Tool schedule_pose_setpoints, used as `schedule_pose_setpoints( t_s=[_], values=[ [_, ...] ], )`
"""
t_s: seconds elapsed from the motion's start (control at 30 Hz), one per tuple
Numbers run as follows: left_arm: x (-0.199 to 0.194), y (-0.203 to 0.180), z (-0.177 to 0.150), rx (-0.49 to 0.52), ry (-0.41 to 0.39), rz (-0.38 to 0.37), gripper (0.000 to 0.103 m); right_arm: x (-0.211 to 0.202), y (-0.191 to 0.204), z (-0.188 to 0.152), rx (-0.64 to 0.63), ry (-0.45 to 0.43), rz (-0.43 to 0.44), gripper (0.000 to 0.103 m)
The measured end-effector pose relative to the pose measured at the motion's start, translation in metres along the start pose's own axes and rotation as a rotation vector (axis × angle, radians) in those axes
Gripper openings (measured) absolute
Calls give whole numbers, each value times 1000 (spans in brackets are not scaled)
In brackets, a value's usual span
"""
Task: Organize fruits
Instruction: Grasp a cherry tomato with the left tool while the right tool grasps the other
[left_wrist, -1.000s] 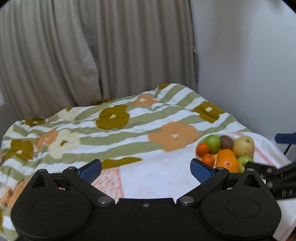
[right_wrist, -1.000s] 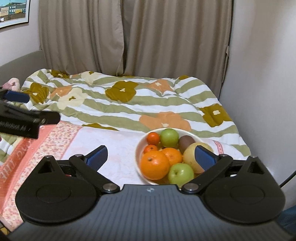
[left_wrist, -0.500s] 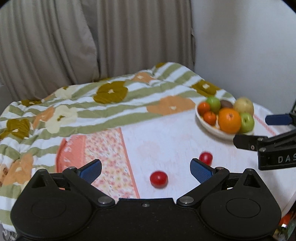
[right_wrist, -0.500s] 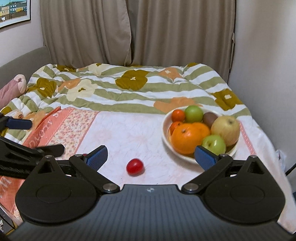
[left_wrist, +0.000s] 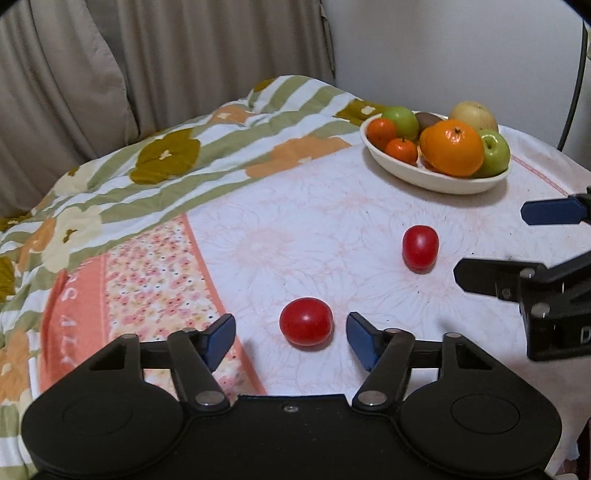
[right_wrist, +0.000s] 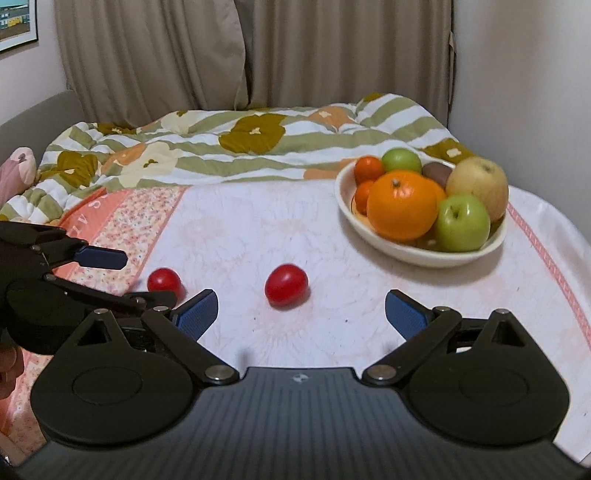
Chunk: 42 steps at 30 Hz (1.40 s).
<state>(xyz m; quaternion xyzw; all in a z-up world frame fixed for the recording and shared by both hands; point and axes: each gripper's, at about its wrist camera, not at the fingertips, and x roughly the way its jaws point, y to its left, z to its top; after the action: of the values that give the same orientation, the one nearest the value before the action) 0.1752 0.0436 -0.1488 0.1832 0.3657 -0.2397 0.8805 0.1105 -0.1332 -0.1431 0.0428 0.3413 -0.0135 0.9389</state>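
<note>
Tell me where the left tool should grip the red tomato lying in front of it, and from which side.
Grip the red tomato across its wider middle, left tool descending from above and behind. It lies on its side, clear of the other tomato. The tool's closing fingers already flank it, untouched.

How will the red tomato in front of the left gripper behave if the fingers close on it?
The tomato looks round and glossy, so it may roll or slip sideways on the soft cloth. It is small and probably light. The left gripper, whose fingers have just been closing, does not touch it yet; a gentle squeeze seems wise.
</note>
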Motion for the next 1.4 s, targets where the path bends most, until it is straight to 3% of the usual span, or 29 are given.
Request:
schedule_pose_setpoints(
  t_s=[0.27,0.33,0.43,0.73,1.2,1.3,1.33,1.4],
  values=[
    [16,1,-1,4,14,-76,38,13,2,-6,17,9,-16,103],
    [17,2,-1,3,14,-79,38,17,2,-5,19,17,-15,103],
    [17,3,-1,-10,20,-86,38,22,3,-4,14,36,-15,94],
    [14,7,-3,-17,26,-70,38,42,8,1,0,60,-14,87],
    [4,19,-14,-76,51,-28,38,66,17,4,-39,78,6,68],
    [2,18,-15,-82,52,-19,38,67,17,4,-42,71,9,60],
    [1,18,-15,-86,49,-13,38,68,17,5,-44,69,14,49],
    [-3,17,-14,-98,41,0,38,69,16,6,-53,70,19,49]
  ],
)
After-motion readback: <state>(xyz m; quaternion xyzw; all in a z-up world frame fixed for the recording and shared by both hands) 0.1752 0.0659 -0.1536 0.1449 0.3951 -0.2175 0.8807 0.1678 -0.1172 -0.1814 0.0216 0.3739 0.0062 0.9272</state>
